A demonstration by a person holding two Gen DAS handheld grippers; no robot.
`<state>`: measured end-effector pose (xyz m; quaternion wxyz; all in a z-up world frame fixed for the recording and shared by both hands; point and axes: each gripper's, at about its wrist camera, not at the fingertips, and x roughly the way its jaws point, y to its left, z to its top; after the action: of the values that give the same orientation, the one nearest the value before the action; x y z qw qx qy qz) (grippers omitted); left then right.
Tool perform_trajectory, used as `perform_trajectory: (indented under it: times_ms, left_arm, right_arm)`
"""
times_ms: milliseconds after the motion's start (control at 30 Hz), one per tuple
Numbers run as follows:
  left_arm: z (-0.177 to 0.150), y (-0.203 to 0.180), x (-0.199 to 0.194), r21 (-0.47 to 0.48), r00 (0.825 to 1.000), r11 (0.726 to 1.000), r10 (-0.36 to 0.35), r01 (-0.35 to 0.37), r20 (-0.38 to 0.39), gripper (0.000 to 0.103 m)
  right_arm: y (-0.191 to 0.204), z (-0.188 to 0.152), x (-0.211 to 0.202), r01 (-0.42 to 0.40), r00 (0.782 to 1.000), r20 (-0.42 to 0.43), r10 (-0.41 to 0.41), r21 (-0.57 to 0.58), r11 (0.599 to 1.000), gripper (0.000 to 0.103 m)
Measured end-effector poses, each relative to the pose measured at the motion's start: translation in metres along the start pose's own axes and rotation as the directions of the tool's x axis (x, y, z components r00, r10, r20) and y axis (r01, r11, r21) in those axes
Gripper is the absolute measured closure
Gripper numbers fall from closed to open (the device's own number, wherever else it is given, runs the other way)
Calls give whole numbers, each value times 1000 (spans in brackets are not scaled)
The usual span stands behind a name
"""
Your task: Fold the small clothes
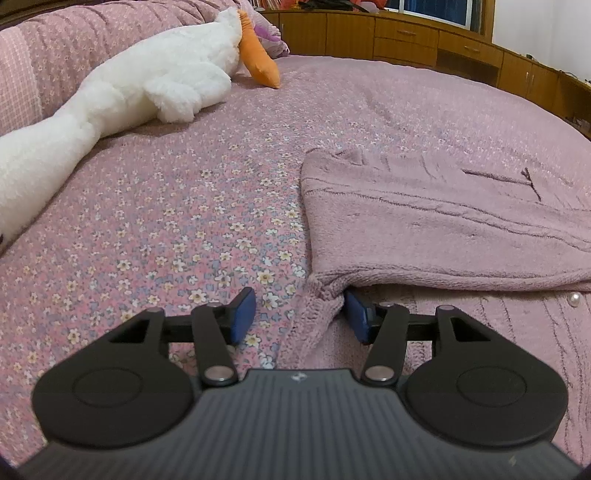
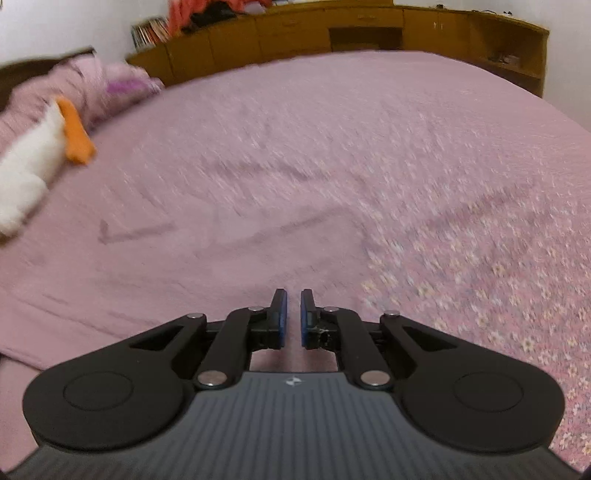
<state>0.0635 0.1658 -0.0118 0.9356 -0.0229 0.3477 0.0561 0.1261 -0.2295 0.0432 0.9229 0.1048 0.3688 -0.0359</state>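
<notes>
Left gripper tilted down, jaws apart at sweater edge

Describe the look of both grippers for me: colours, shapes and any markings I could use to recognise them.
Both match. The left gripper and right gripper have black linkage arms with silver pivot pins, two round black housings, a ribbed dark grey body bearing a small pale logo, and fingers faced with blue pads. No cables, hands or sleeves show.

Wooden cabinets are lining the frame's top beyond the floral-covered bed; a window is showing upper right.
</notes>
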Motion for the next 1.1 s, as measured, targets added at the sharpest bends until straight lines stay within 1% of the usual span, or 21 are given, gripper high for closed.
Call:
perform_trajectory:
  times_ms: [67,167,200,233,333,367,433,467,533,600,733,900,1100]
  left_arm:
    - [1,1,0,-1,1000,1000,-4,4,-7,48]
    - [3,3,-2,-5,1000,1000,-8,8,-18,48]
    - [3,4,-3,-6,1000,1000,-8,8,-23,48]
    - [4,5,-5,-9,1000,1000,-9,9,-28,48]
    - [3,8,-12,-24,999,1000,-19,18,-43,48]
    - [3,9,-15,-27,999,999,-23,22,-46,48]
    - [1,11,-20,-26,998,999,-29,28,-53,48]
    - [0,12,-24,-26,998,999,-33,32,-56,48]
    - [-3,15,-29,-28,997,999,-43,41,-66,48]
    - [-5,18,-36,-35,995,998,-56,54,-79,48]
    - [-12,21,-47,-51,991,995,-86,81,-106,48]
    - [-25,25,-62,-73,983,991,-122,112,-140,48]
    - [-39,26,-77,-77,973,989,-141,129,-181,48]
  right_arm:
    - [-4,-9,0,-20,1000,21,19,34,999,89]
    - [-6,-12,-6,-35,999,34,33,69,997,80]
    - [-6,-13,-10,-41,999,38,38,71,997,73]
    - [-4,-12,-13,-48,998,43,45,70,996,64]
    - [2,-15,-28,-69,995,70,65,60,996,43]
    - [3,-18,-33,-72,995,76,68,54,996,40]
    - [6,-23,-45,-93,992,85,88,46,995,30]
    - [6,-27,-51,-109,991,88,105,46,993,27]
    - [6,-36,-61,-141,986,93,137,49,989,15]
    - [6,-46,-72,-161,983,100,156,48,986,10]
    - [8,-70,-93,-175,980,104,169,43,984,6]
    - [6,-95,-113,-174,981,91,170,33,984,4]
    - [-3,-119,-129,-163,985,56,161,33,986,4]
